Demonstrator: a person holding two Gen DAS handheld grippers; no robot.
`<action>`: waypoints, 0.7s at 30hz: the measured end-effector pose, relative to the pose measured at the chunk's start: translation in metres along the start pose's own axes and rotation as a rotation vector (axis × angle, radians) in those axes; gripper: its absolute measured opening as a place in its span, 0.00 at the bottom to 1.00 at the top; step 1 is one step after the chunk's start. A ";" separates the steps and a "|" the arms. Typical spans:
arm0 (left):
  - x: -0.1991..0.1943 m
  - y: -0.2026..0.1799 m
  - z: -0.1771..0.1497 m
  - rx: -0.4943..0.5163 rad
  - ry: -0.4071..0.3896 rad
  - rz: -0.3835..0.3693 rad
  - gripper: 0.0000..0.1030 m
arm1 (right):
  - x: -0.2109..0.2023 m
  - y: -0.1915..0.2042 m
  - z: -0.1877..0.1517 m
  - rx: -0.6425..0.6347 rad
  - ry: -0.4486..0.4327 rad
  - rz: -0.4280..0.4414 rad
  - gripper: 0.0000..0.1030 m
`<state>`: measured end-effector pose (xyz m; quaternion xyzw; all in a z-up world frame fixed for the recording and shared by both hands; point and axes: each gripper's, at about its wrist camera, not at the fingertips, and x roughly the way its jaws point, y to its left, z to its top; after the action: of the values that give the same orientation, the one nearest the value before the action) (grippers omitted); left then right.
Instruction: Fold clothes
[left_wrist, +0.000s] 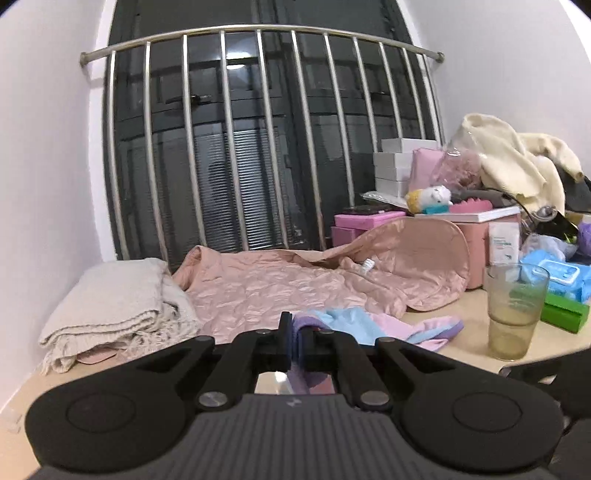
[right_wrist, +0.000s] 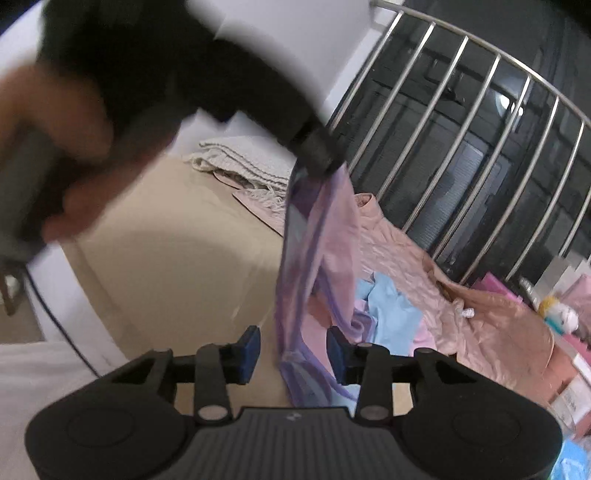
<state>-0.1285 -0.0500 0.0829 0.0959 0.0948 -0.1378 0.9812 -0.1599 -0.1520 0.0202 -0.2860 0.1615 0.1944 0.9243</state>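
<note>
A pastel garment (left_wrist: 373, 326) in pink, blue and purple lies on the beige table, one edge lifted. My left gripper (left_wrist: 295, 341) is shut on that purple edge. In the right wrist view the left gripper (right_wrist: 317, 155) holds the garment (right_wrist: 317, 258) up so it hangs down in a strip. My right gripper (right_wrist: 293, 350) is open, its blue pads on either side of the hanging strip's lower part, not touching it.
A pink quilted cover (left_wrist: 295, 280) lies behind the garment. A folded beige knit blanket (left_wrist: 118, 306) sits at the left. A glass (left_wrist: 513, 310) stands at the right, with boxes, wipes and piled clothes (left_wrist: 517, 162) behind. Metal railing (left_wrist: 258, 147) backs the table.
</note>
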 end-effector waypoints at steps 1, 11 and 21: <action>-0.002 0.003 0.000 -0.004 0.001 0.002 0.02 | 0.004 0.001 -0.002 0.005 0.005 -0.009 0.20; -0.036 -0.001 -0.031 0.027 0.045 0.053 0.03 | -0.027 -0.017 -0.002 0.082 -0.053 -0.178 0.03; -0.053 -0.062 -0.080 0.278 0.107 -0.046 0.40 | -0.050 -0.020 -0.020 0.041 -0.067 -0.271 0.03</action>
<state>-0.2093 -0.0785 0.0073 0.2361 0.1289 -0.1667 0.9486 -0.1983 -0.1924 0.0345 -0.2794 0.0944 0.0740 0.9526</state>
